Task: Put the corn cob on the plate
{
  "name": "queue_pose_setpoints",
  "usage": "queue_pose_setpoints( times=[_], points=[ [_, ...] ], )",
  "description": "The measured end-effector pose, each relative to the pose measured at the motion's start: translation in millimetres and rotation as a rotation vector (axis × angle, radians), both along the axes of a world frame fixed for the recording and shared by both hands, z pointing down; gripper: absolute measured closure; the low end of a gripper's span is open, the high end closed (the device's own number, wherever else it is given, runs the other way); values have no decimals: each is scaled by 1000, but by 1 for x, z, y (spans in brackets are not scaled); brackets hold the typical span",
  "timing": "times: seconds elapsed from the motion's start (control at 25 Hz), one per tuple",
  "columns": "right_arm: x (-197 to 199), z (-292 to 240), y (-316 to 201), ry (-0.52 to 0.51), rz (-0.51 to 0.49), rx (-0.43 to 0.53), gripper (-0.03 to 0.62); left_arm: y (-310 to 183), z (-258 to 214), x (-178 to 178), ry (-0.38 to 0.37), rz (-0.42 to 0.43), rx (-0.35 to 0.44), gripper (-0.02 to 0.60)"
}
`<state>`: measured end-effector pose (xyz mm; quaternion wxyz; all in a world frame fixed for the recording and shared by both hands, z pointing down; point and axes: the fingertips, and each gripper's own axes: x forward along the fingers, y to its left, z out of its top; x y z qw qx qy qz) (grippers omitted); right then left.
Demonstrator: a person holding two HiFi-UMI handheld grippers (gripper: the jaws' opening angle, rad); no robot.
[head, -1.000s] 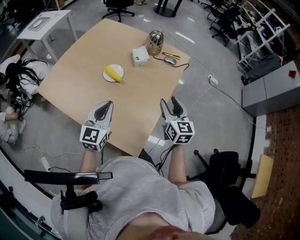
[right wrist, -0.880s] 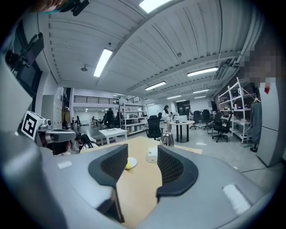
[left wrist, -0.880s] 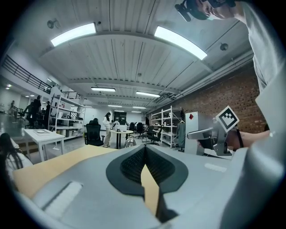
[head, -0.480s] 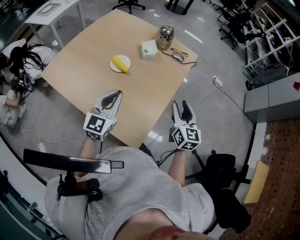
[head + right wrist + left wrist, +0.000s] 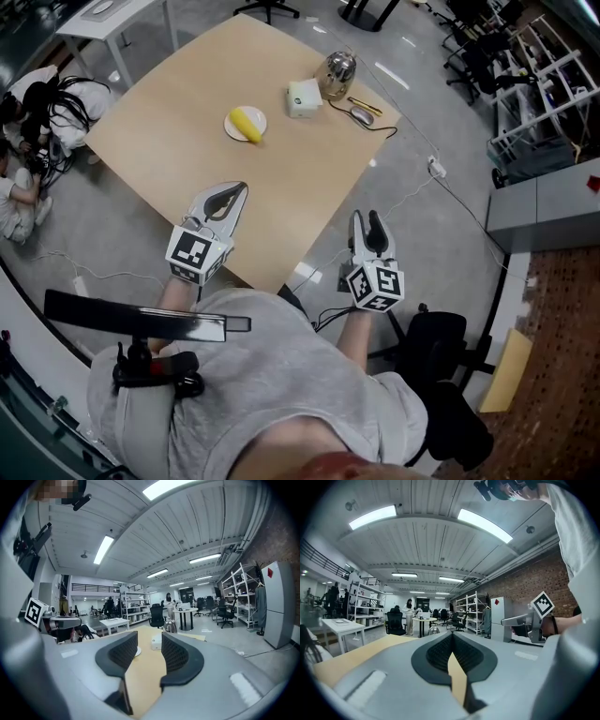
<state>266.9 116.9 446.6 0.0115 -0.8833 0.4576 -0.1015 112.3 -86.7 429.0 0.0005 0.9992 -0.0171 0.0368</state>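
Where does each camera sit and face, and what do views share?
Head view: on the person's head, steeply down at table, corn cob on plate; torso, both forearms show.
Left gripper view: on left gripper, level along its shut jaws; right gripper at right.
Right gripper view: along empty, closing jaws toward plate; left gripper at left.
Shared: the table.

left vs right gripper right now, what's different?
The left gripper has its fingers together; the right gripper has them apart and closing, with nothing between. The left gripper is over the table's near edge; the right gripper is off the table, over the floor. Both are empty and well short of the plate.
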Motion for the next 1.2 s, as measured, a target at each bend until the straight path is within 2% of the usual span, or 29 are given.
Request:
queue_pose_setpoints(
  times=[1.2],
  points=[
    [-11, 5, -6, -30, -33, 17, 558, 3, -2, -1, -1, 3, -8, 561]
  ],
)
